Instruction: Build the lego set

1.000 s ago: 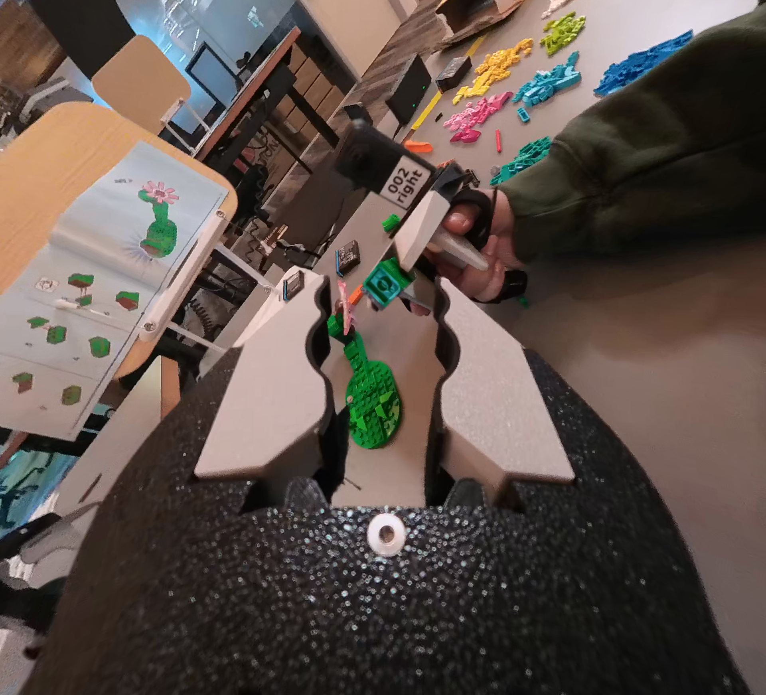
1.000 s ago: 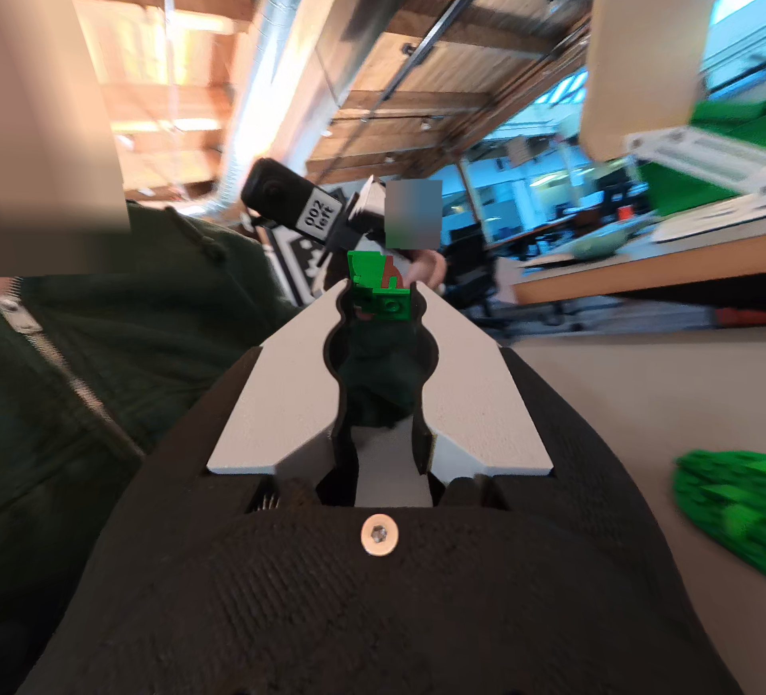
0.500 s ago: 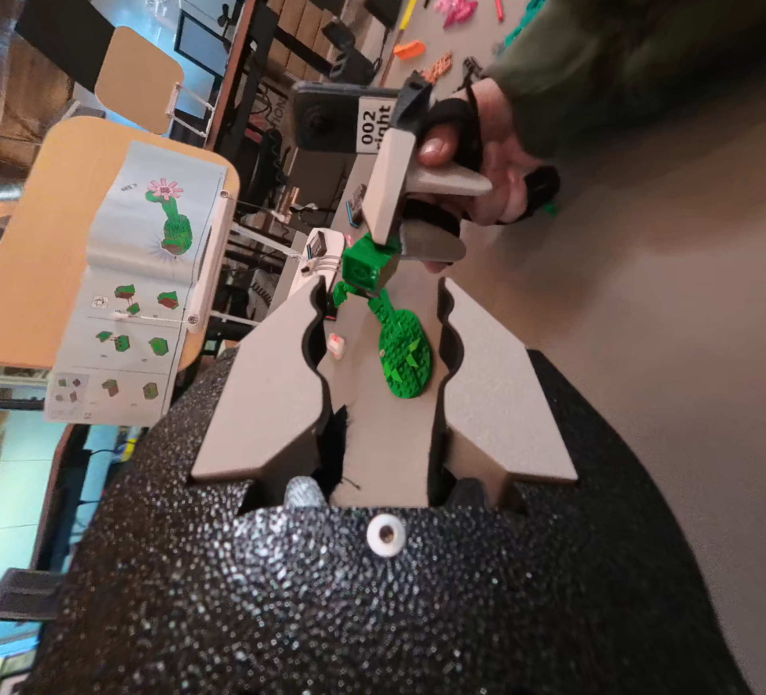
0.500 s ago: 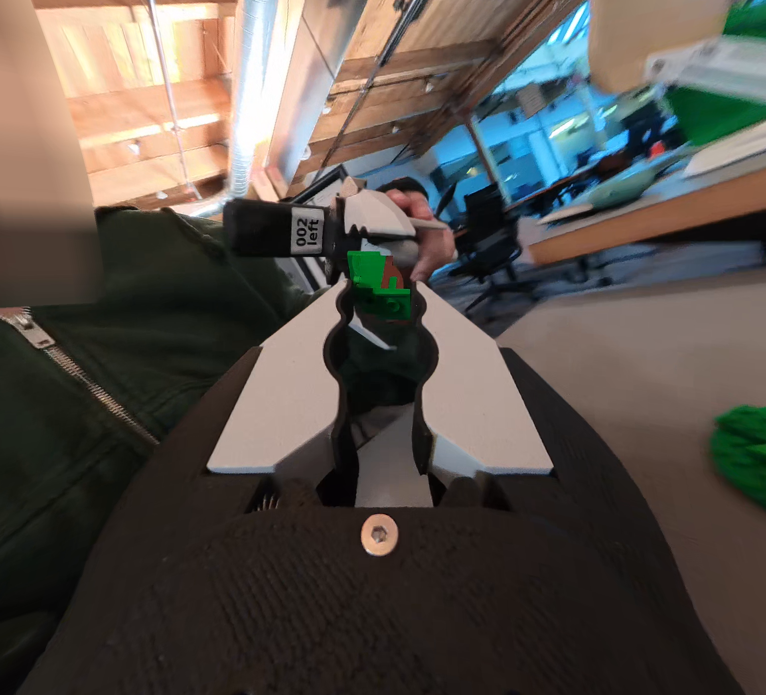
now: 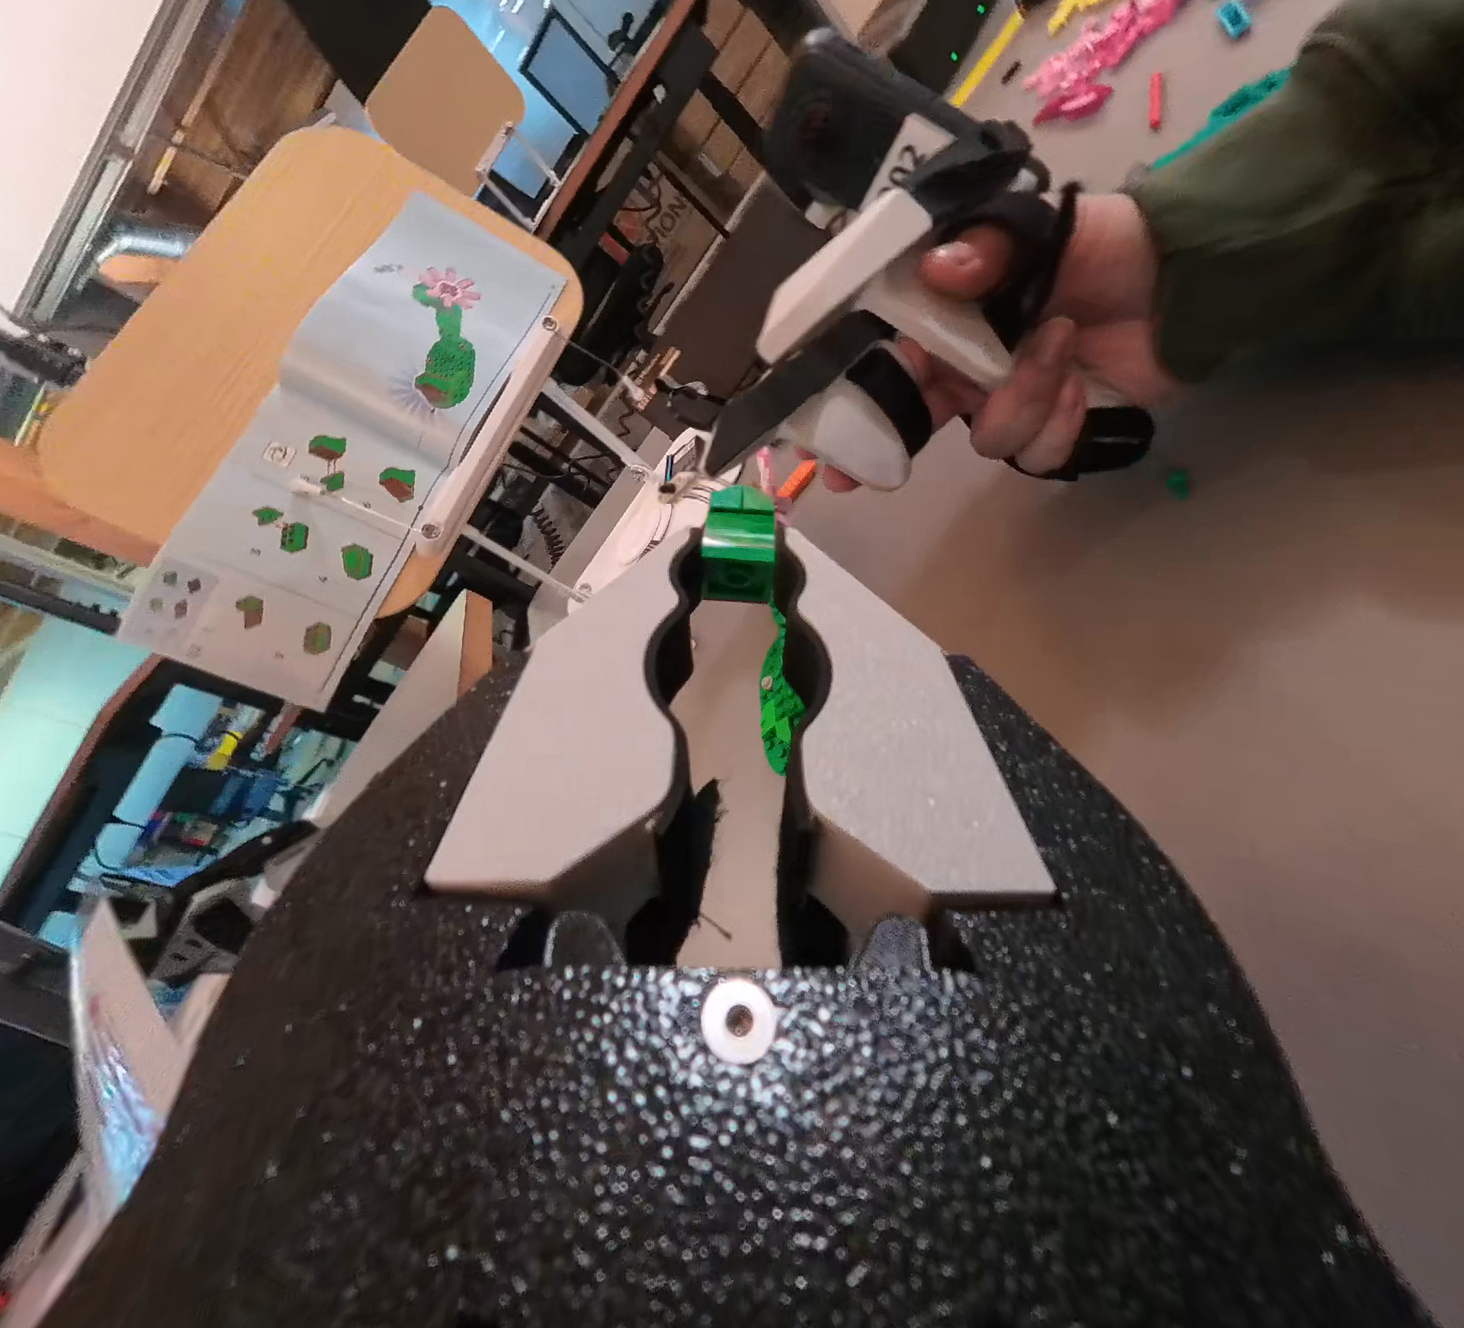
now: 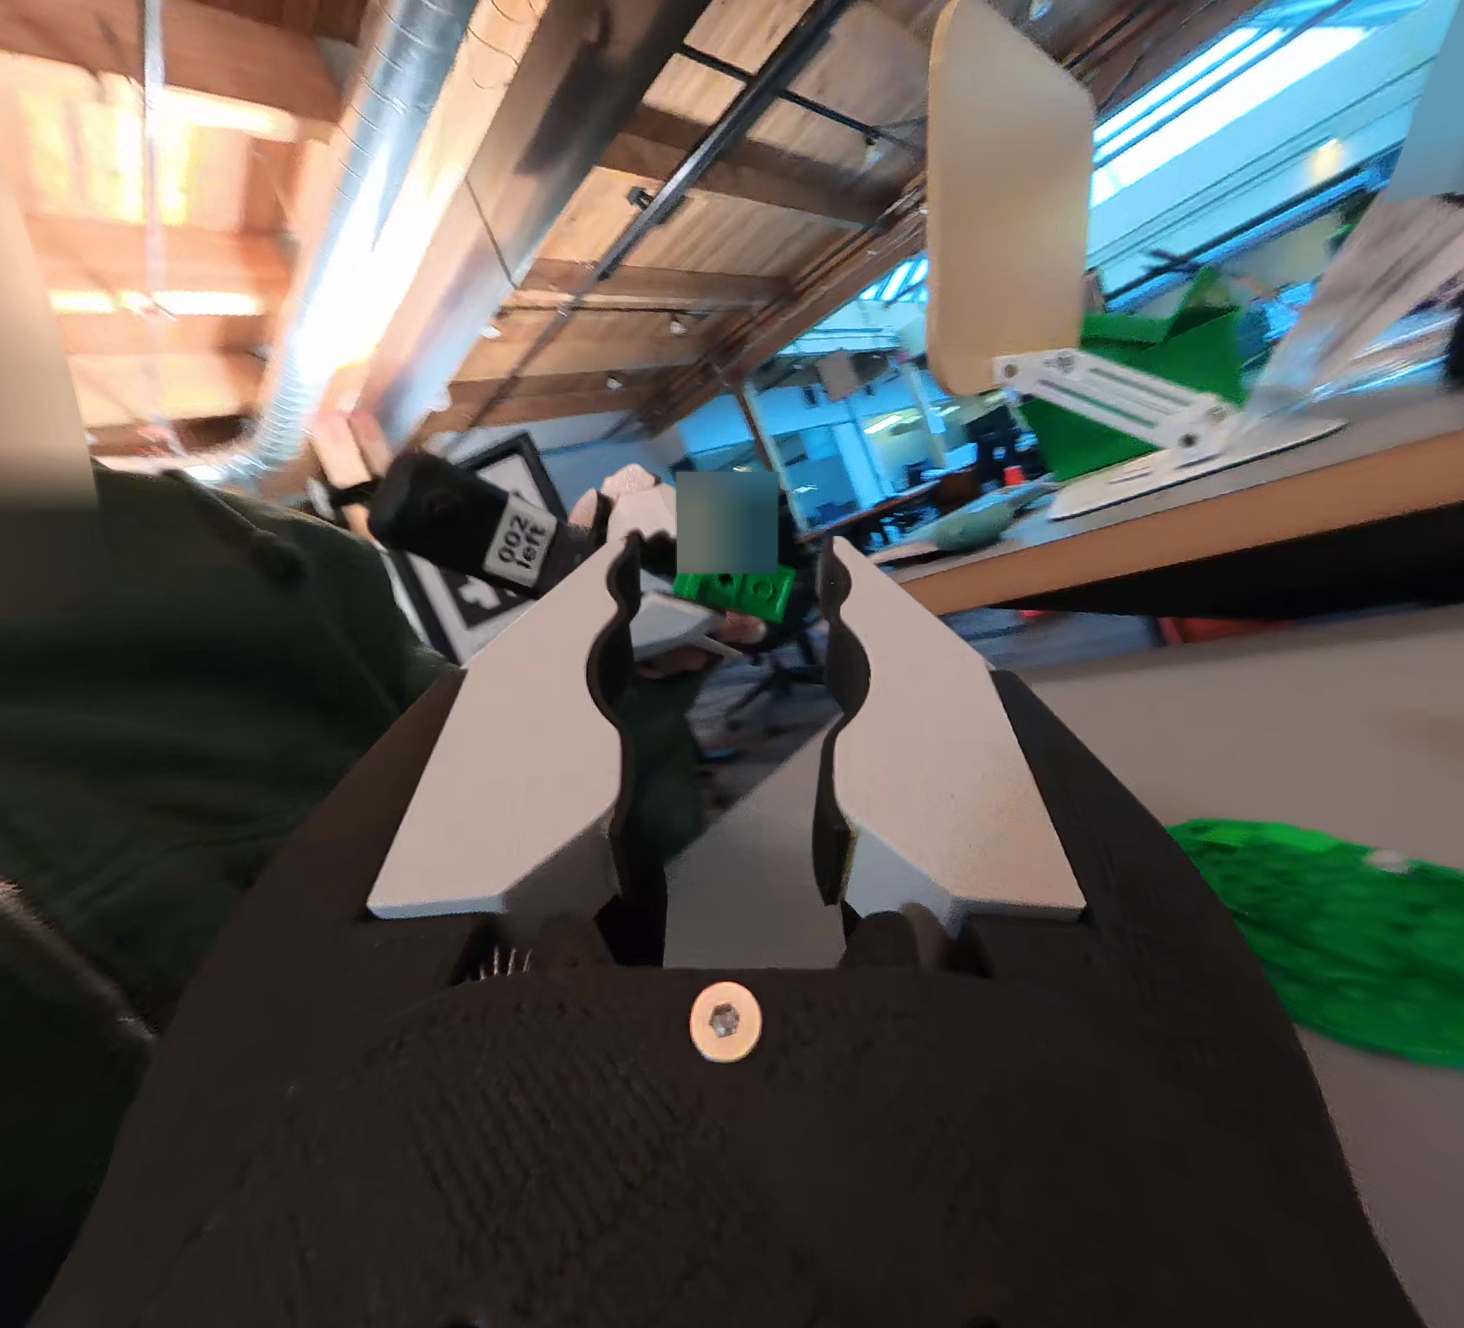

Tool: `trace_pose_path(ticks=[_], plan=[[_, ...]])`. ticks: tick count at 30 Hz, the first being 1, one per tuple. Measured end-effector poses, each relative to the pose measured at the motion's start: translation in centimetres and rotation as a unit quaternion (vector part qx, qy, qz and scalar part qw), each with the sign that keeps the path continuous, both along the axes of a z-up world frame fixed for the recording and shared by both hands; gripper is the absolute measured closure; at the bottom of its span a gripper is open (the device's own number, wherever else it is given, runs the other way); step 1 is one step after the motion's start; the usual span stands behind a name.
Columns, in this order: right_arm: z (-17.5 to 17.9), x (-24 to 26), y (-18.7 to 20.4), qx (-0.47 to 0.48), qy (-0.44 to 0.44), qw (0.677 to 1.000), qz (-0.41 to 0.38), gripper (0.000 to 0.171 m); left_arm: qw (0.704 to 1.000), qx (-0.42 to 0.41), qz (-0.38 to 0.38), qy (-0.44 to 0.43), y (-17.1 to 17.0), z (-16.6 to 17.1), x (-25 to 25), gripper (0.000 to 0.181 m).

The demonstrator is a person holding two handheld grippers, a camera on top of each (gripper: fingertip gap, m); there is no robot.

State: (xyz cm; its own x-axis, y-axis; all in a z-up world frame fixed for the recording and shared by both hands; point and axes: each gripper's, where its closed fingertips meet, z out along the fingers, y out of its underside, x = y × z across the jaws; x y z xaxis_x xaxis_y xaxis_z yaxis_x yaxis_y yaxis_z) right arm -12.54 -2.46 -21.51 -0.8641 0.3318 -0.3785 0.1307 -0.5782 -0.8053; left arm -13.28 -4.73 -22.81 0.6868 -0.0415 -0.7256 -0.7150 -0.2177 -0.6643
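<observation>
Item: green brick assembly [image 5: 739,555], pinched at the tips of my left hand-held gripper [image 5: 741,561], raised above the worktop [image 5: 1188,735]. My right hand-held gripper [image 6: 727,565]: released, empty. Green leaf plate [image 6: 1339,949] lies beside. Handling advice: keep the pinch square, check the instruction booklet [image 5: 348,450], then seat studs evenly.

A glossy plastic sheen is shown by the small green brick assembly [image 5: 738,552]. The left hand-held gripper [image 5: 737,561] is made of matt grey fingers [image 5: 586,720] and a coarse, sparkling black printed body. The worktop [image 5: 1188,696] is seen as smooth matt grey. The instruction booklet [image 5: 341,442] is of smooth paper on a light wooden board [image 5: 198,355].
</observation>
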Motion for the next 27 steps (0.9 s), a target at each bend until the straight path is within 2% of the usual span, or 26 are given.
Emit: trace_pose_path(ticks=[5,7,11,14,19,21,22,25,27], plan=[[-0.6,-0.4,-0.4,0.027,-0.003,1.0,-0.015,0.13,0.993,0.069,0.006,-0.099,-0.4,1.6,-1.0,0.167],[-0.8,-0.4,-0.6,0.039,-0.002,0.999,-0.017,0.133,0.981,0.104,-0.022,-0.164,-0.7,2.6,-0.7,0.167],[-0.5,0.0,-0.6,0.043,0.014,0.999,-0.024,0.137,0.93,0.181,-0.138,-0.29,-2.2,5.6,1.2,0.167],[-0.3,0.1,-0.7,0.043,0.022,0.999,-0.026,0.138,0.899,0.207,-0.175,-0.345,-3.0,6.9,1.2,0.168],[-0.4,0.0,-0.9,0.049,0.021,0.998,-0.028,0.139,0.843,0.234,-0.193,-0.444,-3.6,8.0,0.1,0.167],[-0.5,-0.1,-0.9,0.051,0.021,0.998,-0.03,0.14,0.797,0.255,-0.202,-0.51,-3.9,8.7,-0.8,0.167],[-0.6,-0.1,-1.0,0.053,0.02,0.998,-0.031,0.14,0.763,0.27,-0.206,-0.55,-4.1,9.1,-1.4,0.168],[-0.5,-0.1,-1.1,0.058,0.021,0.998,-0.032,0.14,0.631,0.31,-0.242,-0.669,-5.1,10.0,-3.3,0.167],[-0.5,-0.1,-1.2,0.06,0.02,0.997,-0.032,0.14,0.554,0.319,-0.26,-0.724,-5.3,10.0,-4.1,0.167]])
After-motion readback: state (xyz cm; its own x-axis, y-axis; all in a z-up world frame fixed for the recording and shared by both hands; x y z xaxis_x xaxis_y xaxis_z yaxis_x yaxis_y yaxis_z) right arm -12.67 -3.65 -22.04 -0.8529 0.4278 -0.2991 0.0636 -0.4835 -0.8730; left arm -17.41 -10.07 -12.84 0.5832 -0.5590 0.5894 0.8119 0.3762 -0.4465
